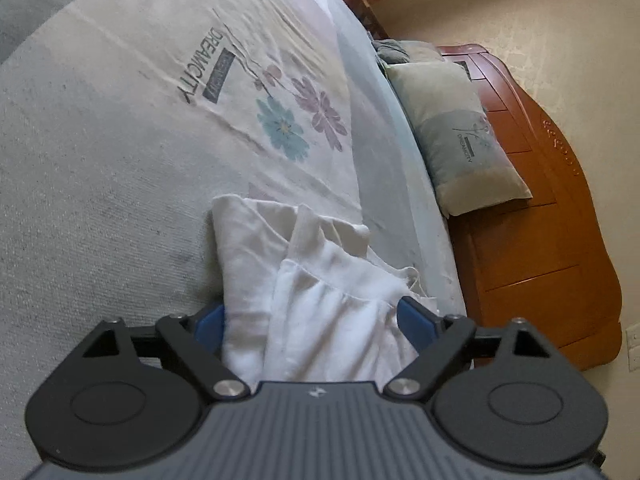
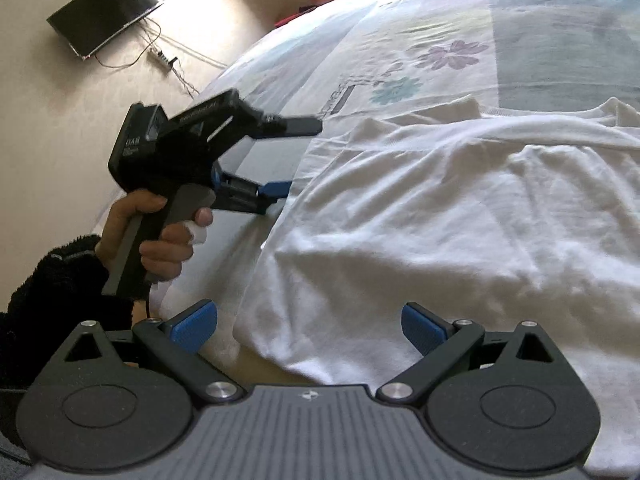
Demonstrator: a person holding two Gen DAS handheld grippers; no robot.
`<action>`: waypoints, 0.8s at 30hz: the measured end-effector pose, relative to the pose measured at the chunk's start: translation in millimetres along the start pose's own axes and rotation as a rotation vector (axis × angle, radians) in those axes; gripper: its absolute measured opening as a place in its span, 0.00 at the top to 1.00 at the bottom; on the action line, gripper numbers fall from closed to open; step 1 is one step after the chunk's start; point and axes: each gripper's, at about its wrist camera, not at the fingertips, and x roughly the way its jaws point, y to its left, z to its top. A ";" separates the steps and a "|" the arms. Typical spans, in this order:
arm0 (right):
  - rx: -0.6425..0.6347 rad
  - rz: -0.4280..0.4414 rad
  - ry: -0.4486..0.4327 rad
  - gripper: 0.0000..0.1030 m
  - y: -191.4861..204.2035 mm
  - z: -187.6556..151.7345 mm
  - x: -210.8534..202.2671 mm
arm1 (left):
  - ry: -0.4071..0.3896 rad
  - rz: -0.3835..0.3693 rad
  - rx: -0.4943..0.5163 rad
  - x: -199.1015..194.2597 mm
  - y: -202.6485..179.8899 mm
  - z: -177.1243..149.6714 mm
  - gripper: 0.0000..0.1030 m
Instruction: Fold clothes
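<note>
My right gripper (image 2: 310, 326) has its ribbed blue pads (image 2: 195, 326) spread wide, and the near hem of the white cotton shirt (image 2: 420, 216) lies in the gap without either pad pressing on it. I judge it is placed there so that I can close on that edge and carry it over for a fold. My left gripper (image 1: 310, 324) is likewise open. Through its own camera a bunched sleeve with a ribbed cuff (image 1: 308, 224) rises between its blue pads, loose rather than pinched. From the right wrist view its jaws point at the shirt's far side edge, and my hand (image 2: 160, 236), in a black fleecy sleeve (image 2: 52, 280), grips the grey handle. So each gripper sits at a different edge of the garment, which suits lifting both at once.

The shirt lies spread on the bed, soft, thin and creased into shallow ridges, with one sleeve crumpled. Under it is a pale woven bedsheet (image 1: 120, 140) printed with blue and purple flowers and lettering, slightly wrinkled. A matching rectangular pillow (image 1: 456, 136) leans against the glossy orange-brown wooden headboard (image 1: 540, 220). On the pale wall hangs a flat black television (image 2: 104, 12), with thin cables trailing below it.
</note>
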 end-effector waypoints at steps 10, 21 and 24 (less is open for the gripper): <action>-0.005 0.002 -0.007 0.02 -1.0 1.7 -3.7 | 0.110 -0.030 0.078 -2.2 -8.3 -22.6 0.15; -0.018 -0.004 -0.057 0.01 2.3 4.3 -22.5 | 0.169 -0.063 0.121 20.3 -20.1 -16.1 0.08; -0.020 0.004 -0.055 0.01 2.3 3.2 -23.3 | 0.197 -0.081 0.115 9.5 -17.2 -27.5 0.08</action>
